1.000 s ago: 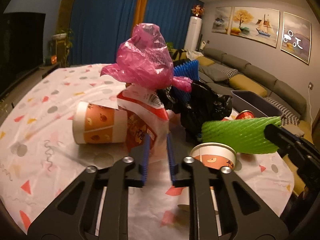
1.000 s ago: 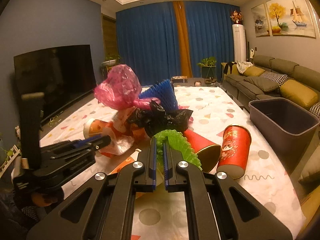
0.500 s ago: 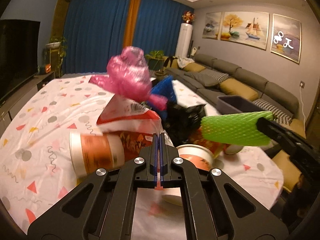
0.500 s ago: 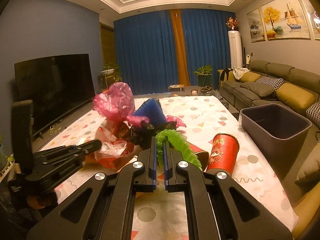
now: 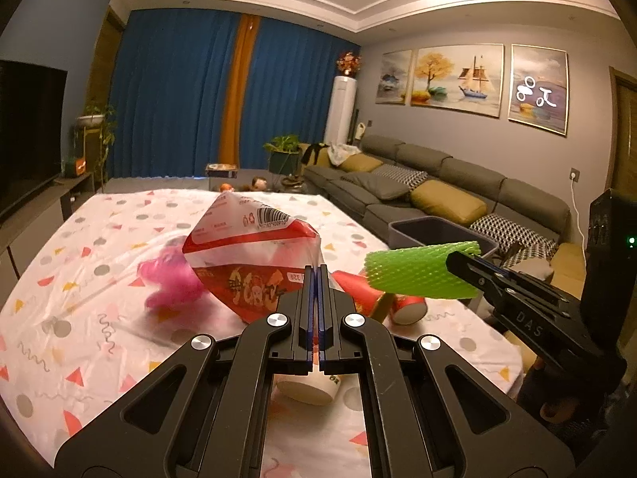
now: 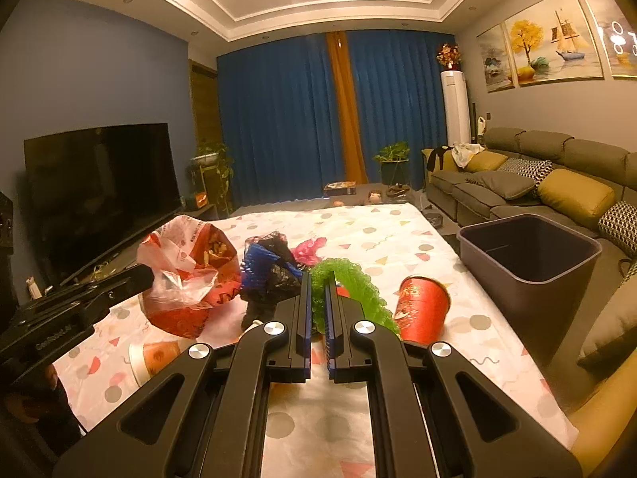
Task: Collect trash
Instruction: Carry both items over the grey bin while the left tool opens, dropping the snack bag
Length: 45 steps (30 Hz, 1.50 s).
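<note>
My left gripper [image 5: 317, 275] is shut on a red and white snack bag [image 5: 251, 255] and holds it above the table; the bag also shows in the right wrist view [image 6: 187, 275]. My right gripper [image 6: 317, 283] is shut on a green foam net sleeve [image 6: 354, 286], which also shows in the left wrist view [image 5: 418, 275]. A dark grey bin [image 6: 533, 255] stands at the table's right edge. On the table lie a pink plastic bag [image 5: 171, 279], a black bag with blue netting [image 6: 270, 271], a red cup [image 6: 422, 310] and an orange and white paper cup [image 6: 159, 358].
The table has a white cloth with coloured shapes [image 6: 378, 235]. A grey sofa with yellow cushions [image 6: 537, 183] runs along the right. A television [image 6: 99, 191] stands on the left. A white cup [image 5: 306, 388] lies under my left gripper.
My left gripper has closed on the snack bag and lifted it off the pile. The pink bag has dropped onto the table. My right gripper has risen, still holding the green sleeve.
</note>
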{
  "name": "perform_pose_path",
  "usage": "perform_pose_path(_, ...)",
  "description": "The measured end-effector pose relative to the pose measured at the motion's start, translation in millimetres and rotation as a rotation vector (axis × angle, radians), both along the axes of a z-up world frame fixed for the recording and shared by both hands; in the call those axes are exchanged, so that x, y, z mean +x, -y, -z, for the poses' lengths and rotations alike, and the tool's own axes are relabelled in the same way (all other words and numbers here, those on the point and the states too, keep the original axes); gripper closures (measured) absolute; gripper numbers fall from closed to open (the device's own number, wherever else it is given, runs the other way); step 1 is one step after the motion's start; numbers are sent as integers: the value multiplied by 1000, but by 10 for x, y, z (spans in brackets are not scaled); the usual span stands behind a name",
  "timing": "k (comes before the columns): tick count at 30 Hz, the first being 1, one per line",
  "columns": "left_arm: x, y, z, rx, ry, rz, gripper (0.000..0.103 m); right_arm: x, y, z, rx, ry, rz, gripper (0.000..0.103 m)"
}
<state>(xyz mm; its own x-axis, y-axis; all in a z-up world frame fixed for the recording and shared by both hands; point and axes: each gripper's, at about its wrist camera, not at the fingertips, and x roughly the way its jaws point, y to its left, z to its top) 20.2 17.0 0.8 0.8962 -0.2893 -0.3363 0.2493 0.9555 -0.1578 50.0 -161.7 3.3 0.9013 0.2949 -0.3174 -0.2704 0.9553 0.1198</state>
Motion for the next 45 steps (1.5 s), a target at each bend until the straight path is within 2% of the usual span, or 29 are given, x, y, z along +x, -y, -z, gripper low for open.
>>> perform_pose_path(18,76,264,-40,27,22,48,103,-111,231,2,33,8,66,96)
perform_pose_path(28,177,544,-101,37,44,109,103,-153,448,-58,45,36,117,96)
perform_pose_path(38,490,1435,-372,33,103,276,103,21,1085,-259,39,116,285,96)
perform_pose_path(42,675,1816,-397,43,123,329,103,142,1377,-316,36,146,340,96)
perform_pose_path(45,899,2081,-380,44,106,354,103,260,1583,-342,44,151,374,96)
